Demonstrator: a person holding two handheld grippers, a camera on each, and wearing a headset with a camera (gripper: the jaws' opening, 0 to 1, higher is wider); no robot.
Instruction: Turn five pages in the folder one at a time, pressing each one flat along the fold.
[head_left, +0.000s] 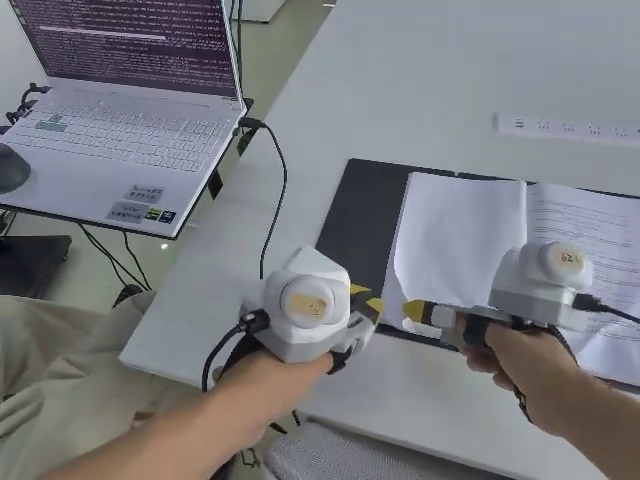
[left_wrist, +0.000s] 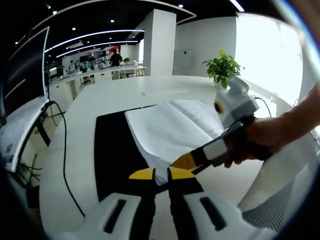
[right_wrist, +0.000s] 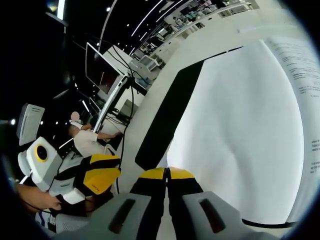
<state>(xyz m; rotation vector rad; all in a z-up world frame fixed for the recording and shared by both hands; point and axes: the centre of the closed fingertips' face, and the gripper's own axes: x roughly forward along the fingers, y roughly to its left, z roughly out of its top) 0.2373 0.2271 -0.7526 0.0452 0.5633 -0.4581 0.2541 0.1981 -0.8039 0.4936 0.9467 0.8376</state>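
- Your right gripper (head_left: 415, 312) had its jaws together on the near edge of the page (head_left: 460, 235), apparently pinching it. The page stood arched, mid-turn, over the open folder (head_left: 358, 210) on the desk (head_left: 420, 80).
- Your left gripper (head_left: 365, 308) was closed on nothing, just beside the right one at the folder's near edge.
- The step called for carrying that edge over to the left in an arc about the fold (head_left: 526, 215). Dragging it toward you risked a tear at the binding.
- You did best to let go only once the page lay on the black left cover.
- The free left gripper was well placed to press: closed tips down next to the fold, then a light stroke along it, so the paper didn't crease.
- It was worth checking that one sheet alone sat in the pinch; from these views I couldn't tell.
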